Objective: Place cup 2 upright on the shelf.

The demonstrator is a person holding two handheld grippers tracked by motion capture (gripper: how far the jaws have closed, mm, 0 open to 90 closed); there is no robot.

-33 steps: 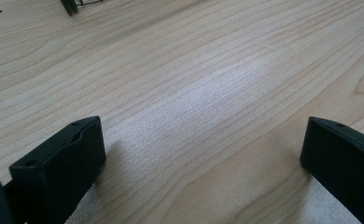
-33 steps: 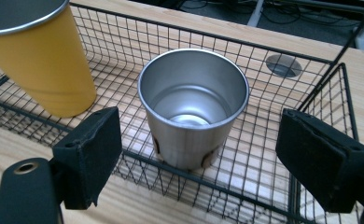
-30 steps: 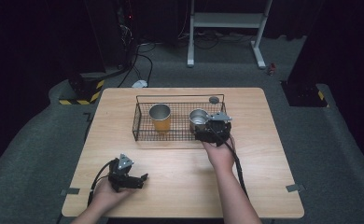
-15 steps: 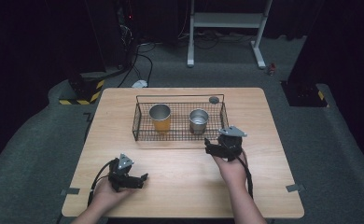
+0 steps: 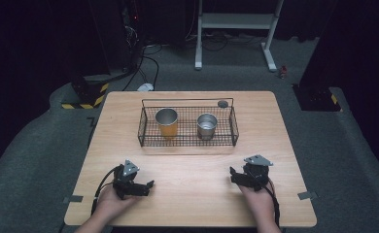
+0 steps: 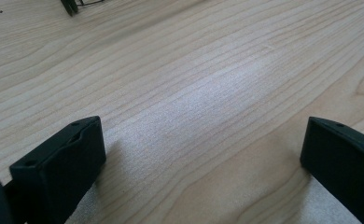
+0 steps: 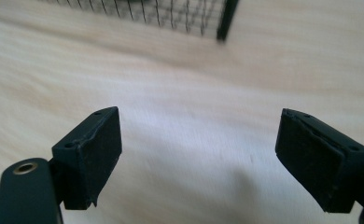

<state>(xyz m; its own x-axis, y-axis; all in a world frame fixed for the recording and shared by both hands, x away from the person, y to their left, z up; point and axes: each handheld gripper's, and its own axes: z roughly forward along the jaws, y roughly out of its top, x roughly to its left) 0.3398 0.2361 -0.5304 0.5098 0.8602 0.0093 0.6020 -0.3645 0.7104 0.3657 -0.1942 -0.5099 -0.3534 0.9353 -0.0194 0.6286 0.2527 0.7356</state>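
Note:
A black wire basket [image 5: 235,127] stands at the middle back of the wooden table [image 5: 275,121]. Inside it are an orange-bodied metal cup [image 5: 166,122] on the left and a smaller steel cup [image 5: 207,125] on the right, both upright. My left gripper [image 5: 151,186] rests low on the table near the front left, open, with bare wood between its jaws [image 6: 203,154]. My right gripper [image 5: 231,174] is at the front right, well clear of the basket, open and empty [image 7: 199,154]. A corner of the basket [image 7: 227,21] shows at the top of the right gripper view.
A small dark round object [image 5: 222,103] lies on the table just behind the basket's back right corner. Tape tabs mark the table's front corners [image 5: 306,195]. Beyond the table are grey carpet, cables and a white stand's legs [image 5: 270,58].
My right gripper has drawn back from the steel cup in the basket toward the front right of the table, leaving the cup standing there. The left gripper stayed put.

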